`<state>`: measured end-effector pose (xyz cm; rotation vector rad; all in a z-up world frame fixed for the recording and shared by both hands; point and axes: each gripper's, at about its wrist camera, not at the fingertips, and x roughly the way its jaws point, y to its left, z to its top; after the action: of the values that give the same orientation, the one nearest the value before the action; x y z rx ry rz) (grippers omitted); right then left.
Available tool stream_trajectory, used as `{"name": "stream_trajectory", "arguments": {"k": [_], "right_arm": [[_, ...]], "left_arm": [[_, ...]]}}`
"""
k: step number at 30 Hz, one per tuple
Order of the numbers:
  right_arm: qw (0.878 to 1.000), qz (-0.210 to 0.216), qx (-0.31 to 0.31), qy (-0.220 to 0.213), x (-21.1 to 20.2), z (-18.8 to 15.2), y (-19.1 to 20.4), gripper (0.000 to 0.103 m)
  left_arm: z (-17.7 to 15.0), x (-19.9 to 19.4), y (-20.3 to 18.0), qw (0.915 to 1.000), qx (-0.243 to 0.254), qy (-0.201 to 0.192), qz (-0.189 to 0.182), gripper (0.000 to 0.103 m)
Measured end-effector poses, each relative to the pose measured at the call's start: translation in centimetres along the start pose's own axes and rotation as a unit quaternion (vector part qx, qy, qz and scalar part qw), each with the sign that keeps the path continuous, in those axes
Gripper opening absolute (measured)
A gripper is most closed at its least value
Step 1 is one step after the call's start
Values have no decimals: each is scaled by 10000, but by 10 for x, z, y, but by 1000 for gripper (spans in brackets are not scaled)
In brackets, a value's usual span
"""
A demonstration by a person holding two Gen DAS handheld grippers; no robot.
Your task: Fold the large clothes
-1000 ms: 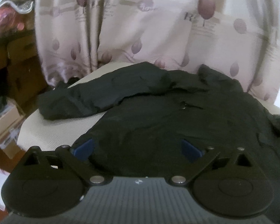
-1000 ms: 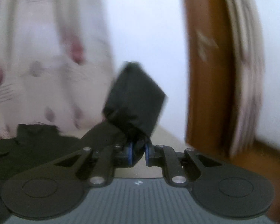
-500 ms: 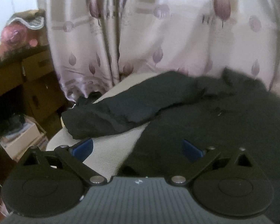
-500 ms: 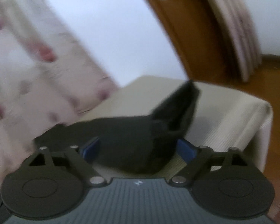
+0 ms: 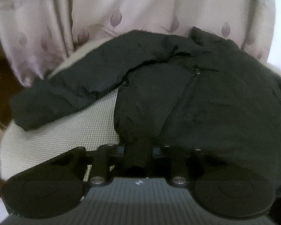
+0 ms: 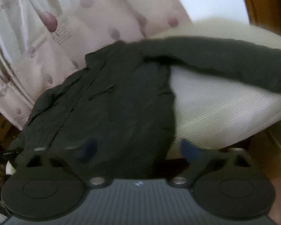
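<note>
A black jacket (image 5: 206, 101) is spread front-up on a pale textured bench (image 5: 65, 136), its zip running down the middle and its collar lying toward a curtain (image 5: 121, 9) printed with mauve leaves. One sleeve (image 5: 69, 90) is stretched out sideways to the bench edge in the left wrist view; the other sleeve (image 6: 224, 60) is seen reaching across the bare cover in the right wrist view. The near hem is bunched between the fingers of the left gripper (image 5: 138, 150), which are closing and are drawn in tight against the fabric, so the hem is clamped. The right gripper (image 6: 138, 148) is held over the hem's other corner; its blue pads (image 6: 189, 148) stand apart while closing, with cloth lying between them but not pressed. A wooden door frame (image 6: 262, 3) is seen behind the bench.
</note>
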<state>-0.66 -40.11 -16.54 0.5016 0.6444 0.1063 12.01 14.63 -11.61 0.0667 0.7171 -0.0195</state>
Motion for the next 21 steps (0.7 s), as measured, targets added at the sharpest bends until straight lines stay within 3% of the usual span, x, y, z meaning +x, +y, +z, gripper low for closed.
{"name": "stream_trajectory", "arguments": {"k": [1,4,9,17,19,21], "right_arm": [[9998,-126,-121,123,5,-1,4,19],[9995,-185,-270,30,1,-2,6,15],[9984,-351,-312,-308,-29,12,-11,15],[9966,-816,109,-100,-28,7,-52,15],[9962,-818,282,-82,-23,5,-59,16],[9951,-540,789,-260,-27,6,-71,19]], "left_arm": [[-3,-5,-6,9999,90,-30,55,16],[-14,-25,-20,9999,123,-25,67,14],[-36,-60,-34,9999,-28,20,-133,14],[-71,-94,-58,9995,-99,53,-280,14],[-74,-102,-59,9996,-100,-24,-280,19],[-70,-109,-54,9995,-200,-85,-217,28]]}}
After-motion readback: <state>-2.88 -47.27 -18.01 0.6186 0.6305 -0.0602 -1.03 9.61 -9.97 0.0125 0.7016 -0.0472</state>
